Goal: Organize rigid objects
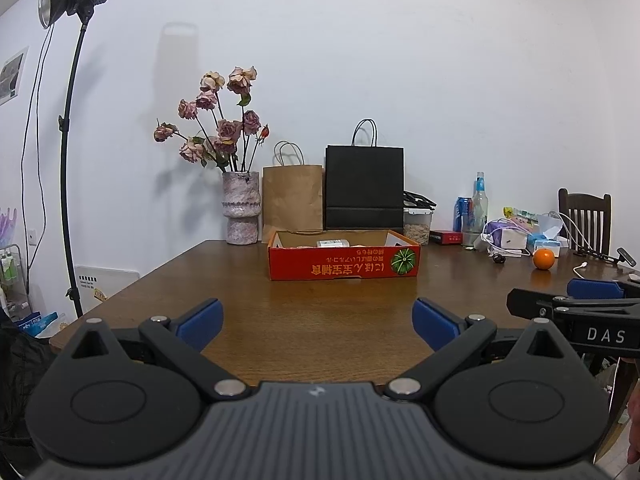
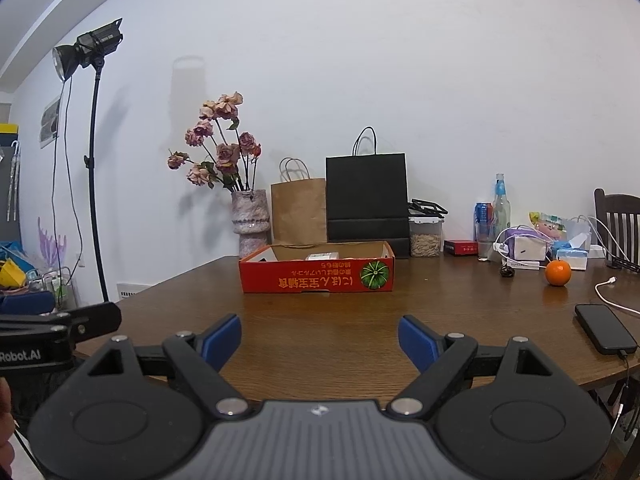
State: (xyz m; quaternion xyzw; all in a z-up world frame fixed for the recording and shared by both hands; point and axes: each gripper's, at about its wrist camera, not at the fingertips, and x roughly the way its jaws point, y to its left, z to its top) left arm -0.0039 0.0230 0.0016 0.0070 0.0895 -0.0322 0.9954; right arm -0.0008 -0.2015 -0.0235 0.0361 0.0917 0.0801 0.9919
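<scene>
While the left gripper [image 1: 318, 322] and right gripper [image 2: 320, 338] gape empty, the wooden table [image 1: 320, 320] meets a white wall [image 1: 360, 60].

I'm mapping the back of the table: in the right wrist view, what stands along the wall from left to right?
Pink speckled vase of dried roses → brown paper bag → black paper bag → clear lidded container → blue drink can → clear glass bottle.

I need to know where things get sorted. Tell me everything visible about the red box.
The red cardboard box is a shallow, open-topped tray with a brown inside, upside-down yellow print and a green pumpkin picture on its front. It sits flat mid-table, in front of the paper bags. A white packet lies inside; neither tool touches it.
</scene>
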